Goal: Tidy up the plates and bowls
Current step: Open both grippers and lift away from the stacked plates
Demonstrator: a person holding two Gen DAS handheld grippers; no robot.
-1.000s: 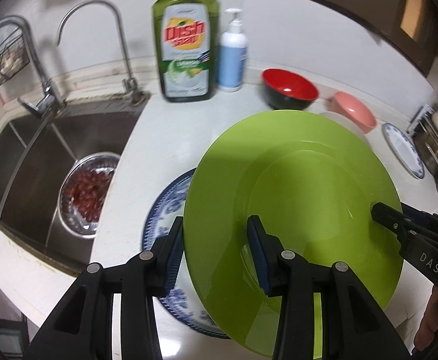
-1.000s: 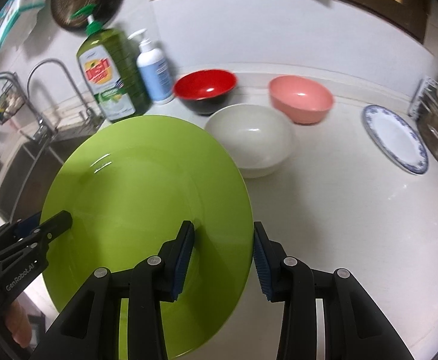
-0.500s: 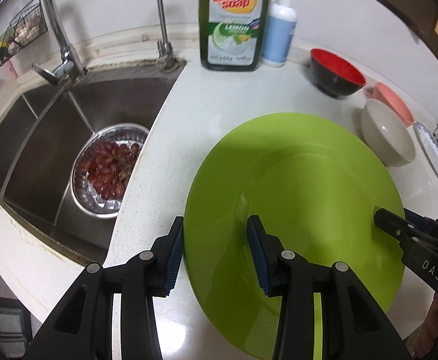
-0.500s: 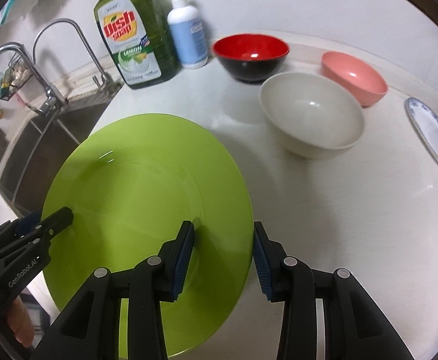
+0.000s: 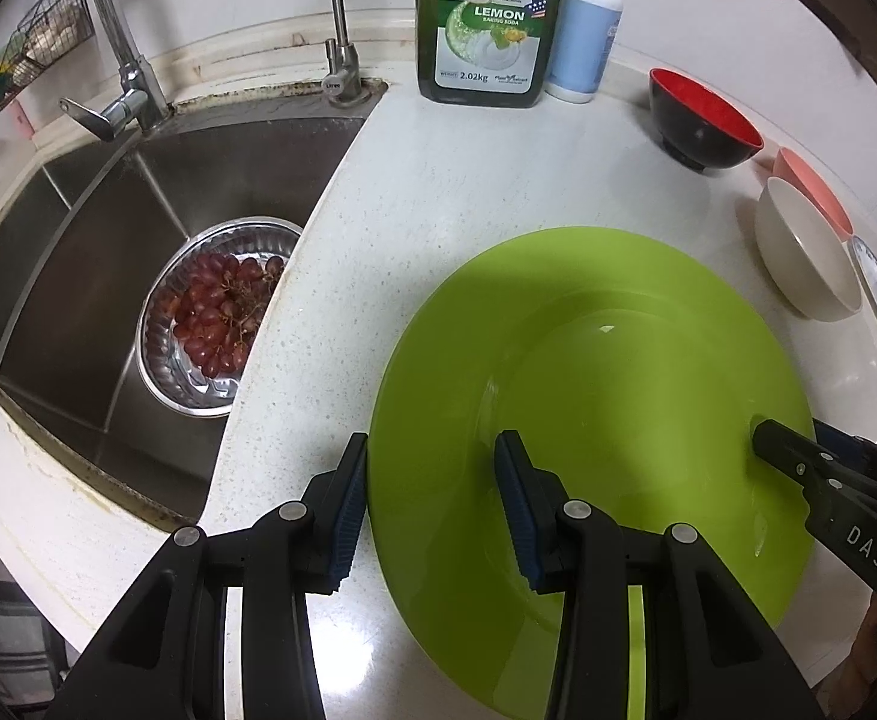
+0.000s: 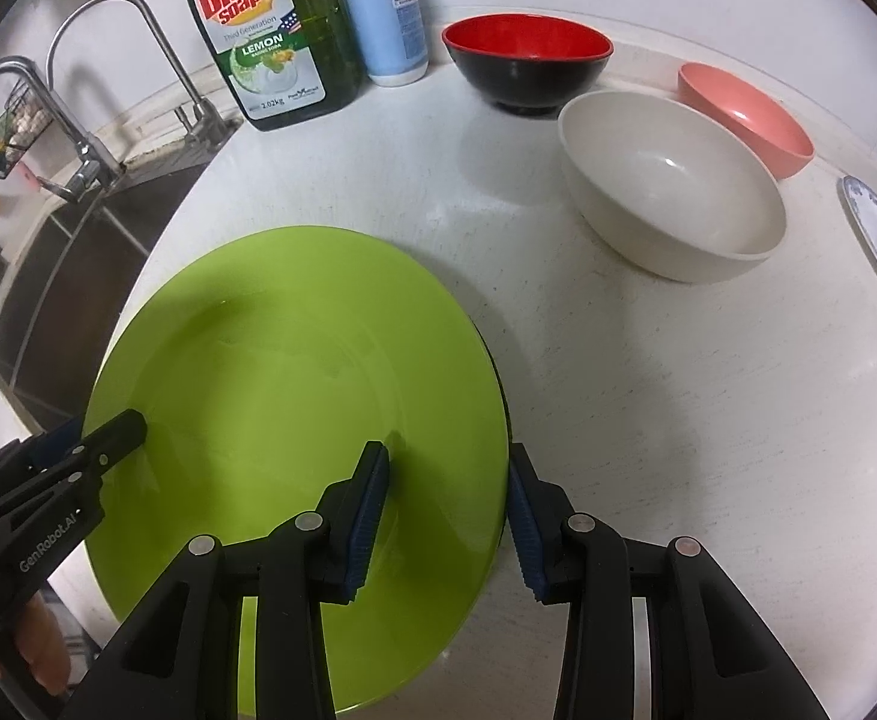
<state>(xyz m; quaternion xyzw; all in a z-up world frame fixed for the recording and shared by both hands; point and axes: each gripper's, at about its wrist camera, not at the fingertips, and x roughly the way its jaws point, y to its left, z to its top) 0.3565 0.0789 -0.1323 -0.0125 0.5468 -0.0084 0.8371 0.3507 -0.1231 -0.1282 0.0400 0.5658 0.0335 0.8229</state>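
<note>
Green plate [image 5: 588,396] low over worktop [image 5: 438,192] near sink-side edge, carried two-handed for balance: left hand-held gripper [image 5: 432,498] clamps one rim, right hand-held gripper [image 6: 447,510] opposite rim. Bowls [image 6: 672,186] wait toward back edge.

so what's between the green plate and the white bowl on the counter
Nothing: between the green plate and the white bowl the counter is bare, only speckled surface. The right wrist view shows it best.

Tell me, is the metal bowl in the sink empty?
No, the metal bowl in the sink holds a bunch of red grapes.
</note>
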